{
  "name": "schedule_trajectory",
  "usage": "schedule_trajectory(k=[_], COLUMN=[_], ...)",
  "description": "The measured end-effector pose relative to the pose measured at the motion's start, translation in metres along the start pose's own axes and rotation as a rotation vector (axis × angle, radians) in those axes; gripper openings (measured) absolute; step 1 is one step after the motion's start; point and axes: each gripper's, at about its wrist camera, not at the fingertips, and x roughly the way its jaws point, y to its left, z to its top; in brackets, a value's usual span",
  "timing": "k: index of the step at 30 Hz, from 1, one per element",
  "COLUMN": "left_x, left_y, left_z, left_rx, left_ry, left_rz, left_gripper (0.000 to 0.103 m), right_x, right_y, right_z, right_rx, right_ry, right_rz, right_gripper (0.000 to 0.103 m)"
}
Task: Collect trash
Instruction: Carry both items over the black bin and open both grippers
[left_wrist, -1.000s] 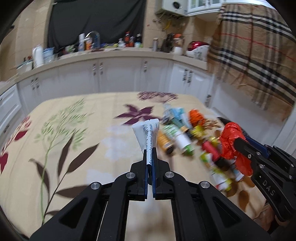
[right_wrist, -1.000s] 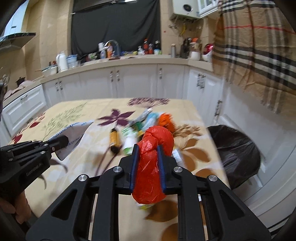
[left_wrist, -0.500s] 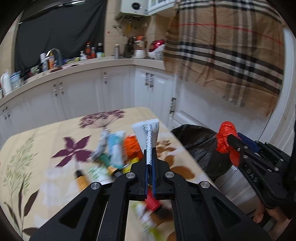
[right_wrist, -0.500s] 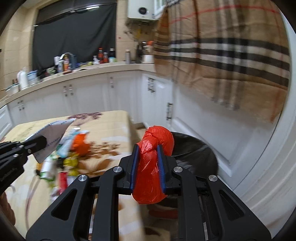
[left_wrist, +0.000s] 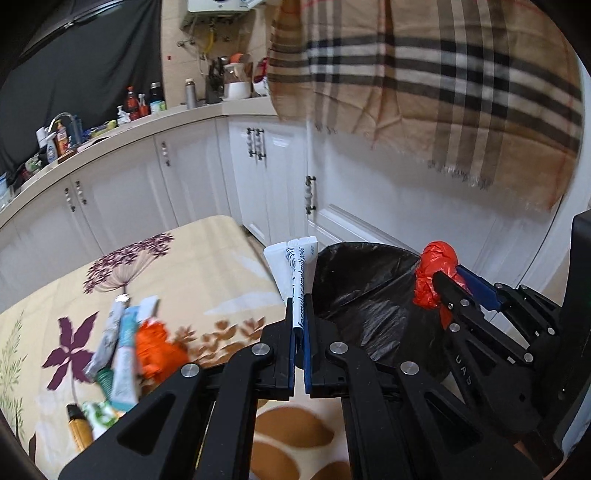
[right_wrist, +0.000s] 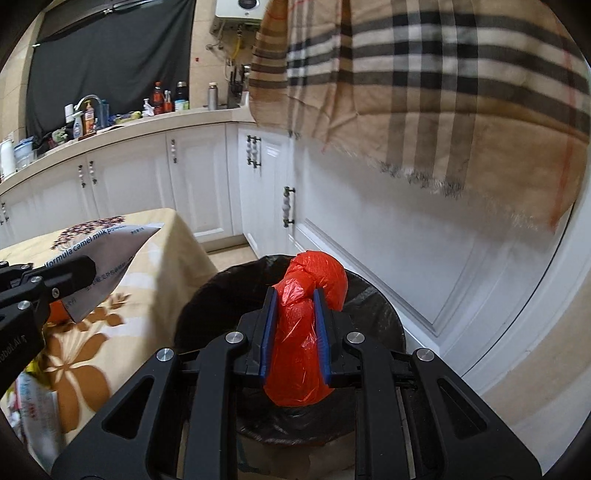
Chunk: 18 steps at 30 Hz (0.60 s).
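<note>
My left gripper (left_wrist: 300, 314) is shut on a flat white milk-powder sachet (left_wrist: 295, 273) with dark print, held at the table's right edge beside the bin; it also shows in the right wrist view (right_wrist: 107, 254). My right gripper (right_wrist: 293, 299) is shut on a crumpled red plastic bag (right_wrist: 306, 325) and holds it above the open black-lined trash bin (right_wrist: 369, 306). The red bag (left_wrist: 434, 269) and the bin (left_wrist: 365, 280) show in the left wrist view. Several tubes (left_wrist: 118, 343) and an orange wrapper (left_wrist: 157, 347) lie on the floral tablecloth (left_wrist: 184, 273).
White kitchen cabinets (left_wrist: 184, 177) run behind the table, with bottles on the counter (left_wrist: 140, 99). A plaid cloth (left_wrist: 443, 92) hangs on the right above a white wall panel. The bin stands on the floor between the table's end and that panel.
Both grippers have swung right from over the table toward the bin, each still holding its item. The red bag now hangs over the bin's opening and the sachet is at the table's edge.
</note>
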Motion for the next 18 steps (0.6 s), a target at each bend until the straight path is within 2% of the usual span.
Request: schedule_trajectory(k=[9, 10, 12, 14, 18], left_x=[0.042, 0.046, 0.053, 0.052, 0.05], left_y=[-0.021, -0.022, -0.022, -0.021, -0.023], left_z=[0.01, 0.01, 0.013, 0.014, 0.015], left_rx=[0.039, 0.036, 0.021, 0.009, 0.013], left_ry=[0.057, 0.074, 0.098, 0.092, 0.073], left_rz=[-0.003, -0.008, -0.023, -0.017, -0.008], left_gripper=[0.006, 0.012, 0.021, 0.036, 0.04], right_x=[0.039, 0.041, 0.047, 0.05, 0.05], right_y=[-0.022, -0.023, -0.026, -0.029, -0.033], right_z=[-0.001, -0.001, -0.001, -0.003, -0.004], right_rx=[0.053, 0.06, 0.073, 0.081, 0.088], right_ry=[0.045, 0.045, 0.049, 0.05, 0.053], right_rz=[-0.017, -0.022, -0.03, -0.039, -0.043], right_gripper=[0.022, 0.024, 0.035, 0.043, 0.044])
